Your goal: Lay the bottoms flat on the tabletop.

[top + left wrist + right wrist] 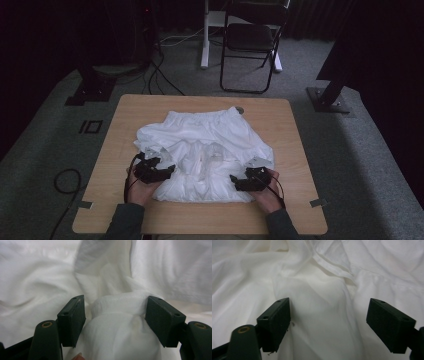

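Black jaws of the left gripper [116,322] stand wide in the left gripper view, a hemmed bunch of the white garment [120,315] humped up between them; the cloth brushes or nearly brushes the far pad, but the pads do not pinch it, so I read this as spread, not clamped. Right gripper [329,322] likewise gapes, at full spread, with smooth cloth lying slack between its pads and touching neither. No earlier frame to compare. Garment [205,150] lies crumpled in the middle of the wooden table [280,115], gathered waistband toward the far edge, lower folds pulled toward the person. Both hands sit at the near corners of the heap, left hand [142,182] and right hand [265,187], set apart and mirrored, probably so that each tong can take one corner and draw the cloth flat or fold it. Beyond the table: grey carpet, a black folding chair [252,37], loose cables on the floor.
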### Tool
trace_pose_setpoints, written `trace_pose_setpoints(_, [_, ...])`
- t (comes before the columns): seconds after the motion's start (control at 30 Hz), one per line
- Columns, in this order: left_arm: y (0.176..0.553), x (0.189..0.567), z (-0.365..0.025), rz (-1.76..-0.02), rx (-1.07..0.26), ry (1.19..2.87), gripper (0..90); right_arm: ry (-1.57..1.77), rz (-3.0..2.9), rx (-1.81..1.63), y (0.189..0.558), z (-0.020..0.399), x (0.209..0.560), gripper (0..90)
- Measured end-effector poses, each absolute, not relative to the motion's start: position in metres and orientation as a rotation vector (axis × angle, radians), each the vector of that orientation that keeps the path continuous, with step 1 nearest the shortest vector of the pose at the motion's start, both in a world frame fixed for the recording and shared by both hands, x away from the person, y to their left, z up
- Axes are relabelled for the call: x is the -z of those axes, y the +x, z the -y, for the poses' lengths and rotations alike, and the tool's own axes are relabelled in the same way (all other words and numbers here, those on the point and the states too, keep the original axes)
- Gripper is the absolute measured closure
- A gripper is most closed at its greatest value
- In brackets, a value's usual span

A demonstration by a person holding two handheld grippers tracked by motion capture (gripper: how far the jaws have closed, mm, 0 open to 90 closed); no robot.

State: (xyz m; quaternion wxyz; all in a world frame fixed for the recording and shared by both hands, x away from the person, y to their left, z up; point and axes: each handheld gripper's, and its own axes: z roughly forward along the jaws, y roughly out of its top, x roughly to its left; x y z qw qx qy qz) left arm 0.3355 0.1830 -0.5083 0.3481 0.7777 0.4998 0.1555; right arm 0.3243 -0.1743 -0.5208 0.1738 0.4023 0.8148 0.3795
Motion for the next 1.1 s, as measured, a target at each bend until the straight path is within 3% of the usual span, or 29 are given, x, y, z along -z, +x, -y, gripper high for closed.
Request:
trace_pose_setpoints(0.13, [0.338, 0.521, -0.174, -1.27, -0.403, 2.06, 61.8, 1.137, -2.375, -1.069, 0.339, 0.16, 0.526, 19.6])
trace_pose_setpoints(0.2, [0.338, 0.523, -0.175, -1.274, -0.393, 2.05, 75.4, 1.122, -2.45, -1.028, 0.345, 0.153, 0.53, 31.2])
trace_pose_setpoints(0.33, [0.324, 0.507, -0.182, -1.229, -0.402, 2.017, 80.5, 1.066, -2.454, -0.968, 0.339, 0.154, 0.526, 70.2])
trace_pose_setpoints(0.43, [0.307, 0.491, -0.193, -1.194, -0.403, 1.969, 80.8, 1.071, -2.364, -0.969, 0.326, 0.169, 0.514, 81.1])
trace_pose_setpoints(0.67, [0.261, 0.475, -0.223, -1.18, -0.375, 1.914, 80.8, 1.057, -2.331, -1.027, 0.286, 0.214, 0.493, 83.5])
trace_pose_setpoints(0.87, [0.228, 0.5, -0.222, -1.191, -0.326, 2.061, 81.1, 0.982, -2.461, -0.973, 0.253, 0.22, 0.5, 83.4])
trace_pose_setpoints(1.07, [0.223, 0.523, -0.218, -1.252, -0.266, 2.09, 80.6, 0.981, -2.544, -0.883, 0.243, 0.212, 0.52, 75.6])
trace_pose_setpoints(1.1, [0.223, 0.528, -0.214, -1.259, -0.269, 2.107, 80.0, 1.006, -2.562, -0.874, 0.244, 0.211, 0.527, 68.4])
